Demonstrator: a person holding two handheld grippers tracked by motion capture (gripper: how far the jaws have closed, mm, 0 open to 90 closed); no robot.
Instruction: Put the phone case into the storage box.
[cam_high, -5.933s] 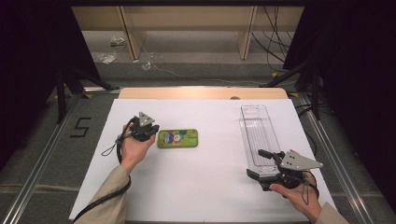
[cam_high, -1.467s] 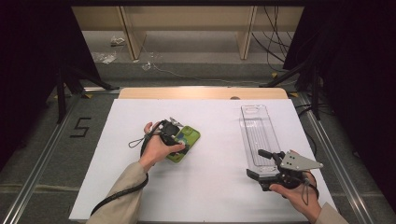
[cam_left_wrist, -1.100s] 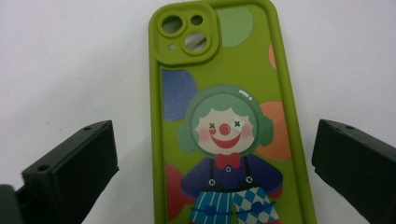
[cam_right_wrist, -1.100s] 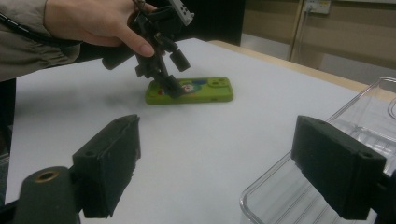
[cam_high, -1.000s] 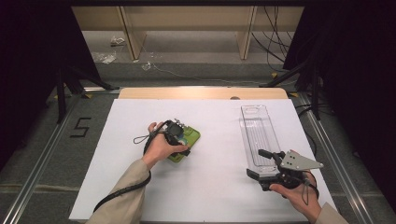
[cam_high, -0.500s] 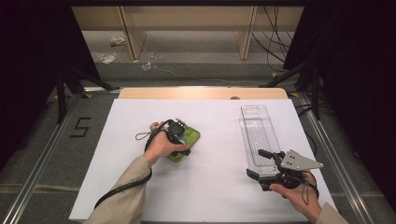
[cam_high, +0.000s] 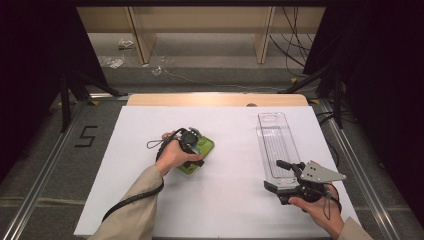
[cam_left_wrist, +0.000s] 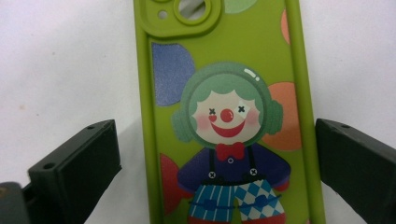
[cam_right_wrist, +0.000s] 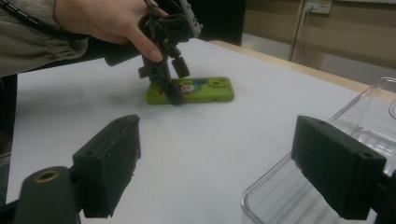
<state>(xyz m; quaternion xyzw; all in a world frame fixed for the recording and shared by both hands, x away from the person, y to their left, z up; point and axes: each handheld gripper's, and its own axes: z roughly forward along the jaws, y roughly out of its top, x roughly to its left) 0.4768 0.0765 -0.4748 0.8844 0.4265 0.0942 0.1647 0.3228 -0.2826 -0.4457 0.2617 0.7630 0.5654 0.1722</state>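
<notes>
Two claws, one case: the left claw (cam_high: 196, 148) hangs over the green case (cam_left_wrist: 224, 116) lying flat mid-counter (cam_high: 230, 200), jaws open astride its width, not yet pinching. Its long axis runs between them. The right claw (cam_high: 272, 175) waits open and empty, well apart, by the clear tray (cam_high: 275, 135).

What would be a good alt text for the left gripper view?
A green phone case with a cartoon clown printed on it lies flat on a white table, camera cutout at the top. The left gripper is open, with one black jaw on each side of the case and a gap at each side.
</notes>
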